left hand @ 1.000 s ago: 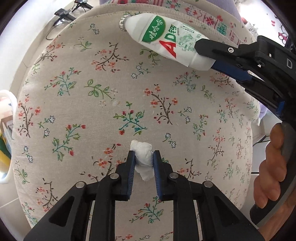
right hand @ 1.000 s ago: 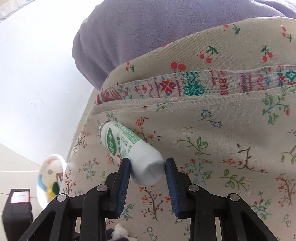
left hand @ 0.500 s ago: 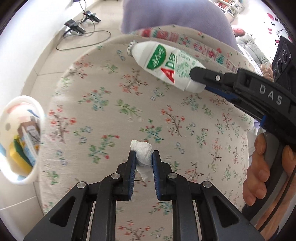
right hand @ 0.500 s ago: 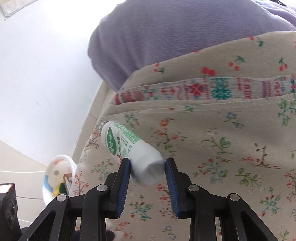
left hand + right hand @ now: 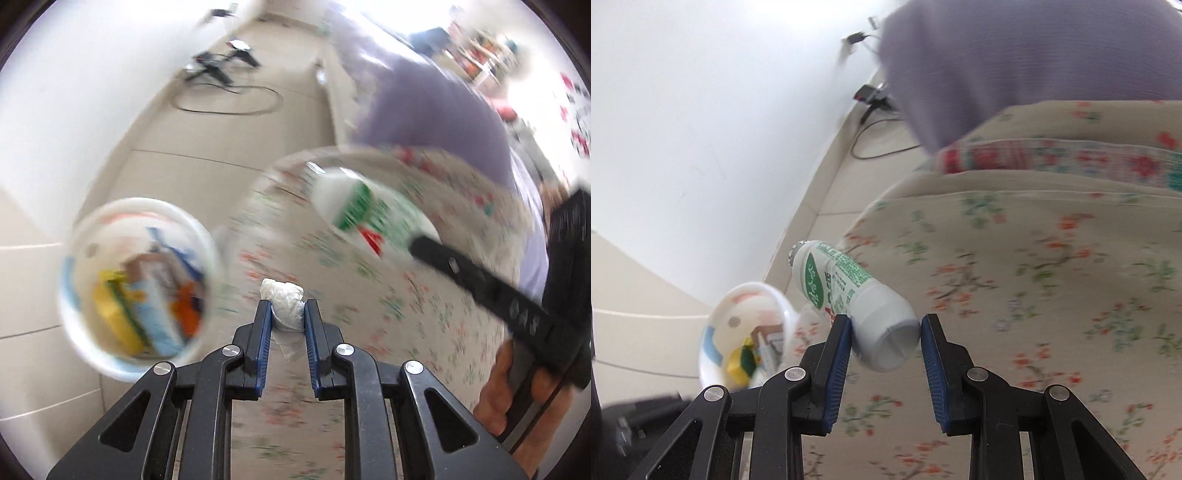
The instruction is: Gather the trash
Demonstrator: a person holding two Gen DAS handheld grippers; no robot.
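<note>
Your left gripper (image 5: 287, 320) pinching the tissue wad (image 5: 282, 295) and right gripper (image 5: 885, 332) clamping the bottle (image 5: 846, 295), carry both squarely over the bin (image 5: 136, 284) before releasing.

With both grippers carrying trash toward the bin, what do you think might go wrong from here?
1. The right gripper pinches only the base of the drink bottle, whose long body sticks out ahead; a swing might lever it loose.
2. The crumpled tissue in the left gripper is soft and could slip out short of the trash bin.
3. The bin already holds wrappers, so the bottle may bounce off.
</note>
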